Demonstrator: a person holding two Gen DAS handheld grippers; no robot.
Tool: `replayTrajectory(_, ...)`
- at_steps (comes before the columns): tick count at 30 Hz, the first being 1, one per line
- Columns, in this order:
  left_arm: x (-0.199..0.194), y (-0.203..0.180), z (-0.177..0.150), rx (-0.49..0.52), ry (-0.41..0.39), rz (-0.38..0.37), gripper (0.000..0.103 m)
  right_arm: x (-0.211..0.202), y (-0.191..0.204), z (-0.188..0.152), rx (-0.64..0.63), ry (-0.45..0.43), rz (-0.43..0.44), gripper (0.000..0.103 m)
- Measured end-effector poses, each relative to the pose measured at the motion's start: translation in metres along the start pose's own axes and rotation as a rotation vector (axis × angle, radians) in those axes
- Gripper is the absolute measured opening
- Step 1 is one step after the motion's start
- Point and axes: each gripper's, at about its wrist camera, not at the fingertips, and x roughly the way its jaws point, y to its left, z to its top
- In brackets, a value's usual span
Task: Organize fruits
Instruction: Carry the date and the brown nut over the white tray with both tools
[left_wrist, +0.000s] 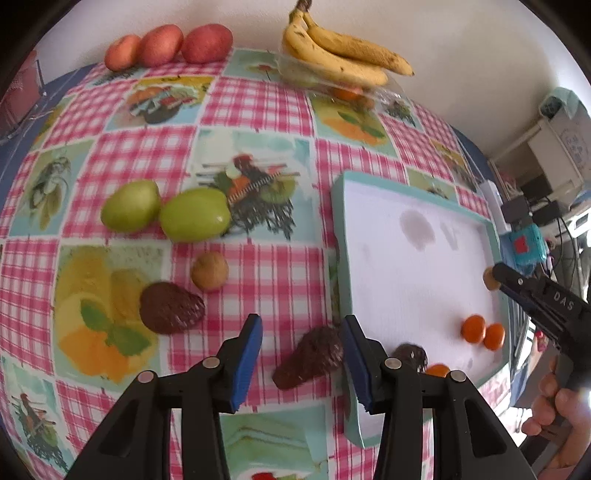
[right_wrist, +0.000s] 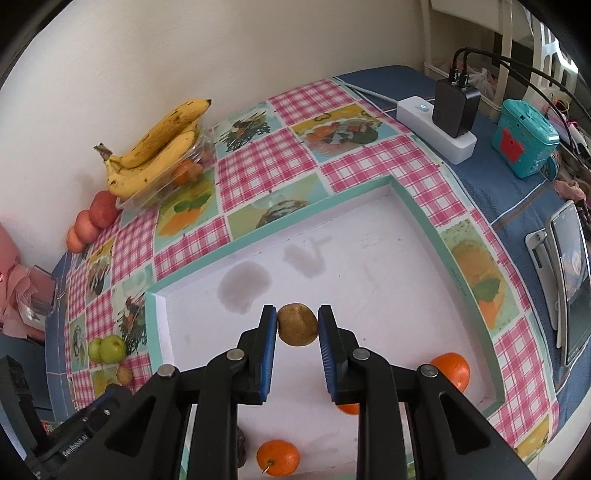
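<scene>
Above tray (right_wrist: 424, 218) middle, right gripper (right_wrist: 297, 325) clamps kiwi (right_wrist: 297, 324); next, lower, release. Left gripper (left_wrist: 303, 354) gapes empty near tray's left edge.

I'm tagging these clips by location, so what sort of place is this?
Most likely a lived-in home room, not a lab: a table under a pink checked fruit-print tablecloth, a white power strip with a black charger on it, and a propped-up phone at the side.
</scene>
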Motion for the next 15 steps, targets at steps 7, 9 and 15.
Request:
replayTrajectory(7,0.007,-0.006,-0.013,0.015,0.035,-0.019,0.048,-0.001,0.000,-0.007,0.001,0.008,0.019,0.024)
replayTrajectory(9,0.009,-0.008,-0.014,0.021,0.043,-0.019,0.048,-0.001,-0.001,-0.008,0.004,0.009,0.024,0.024)
replayTrajectory(15,0.017,-0.008,-0.015,0.029,0.068,0.010,0.048,-0.001,-0.001,-0.006,0.008,0.008,0.034,0.024)
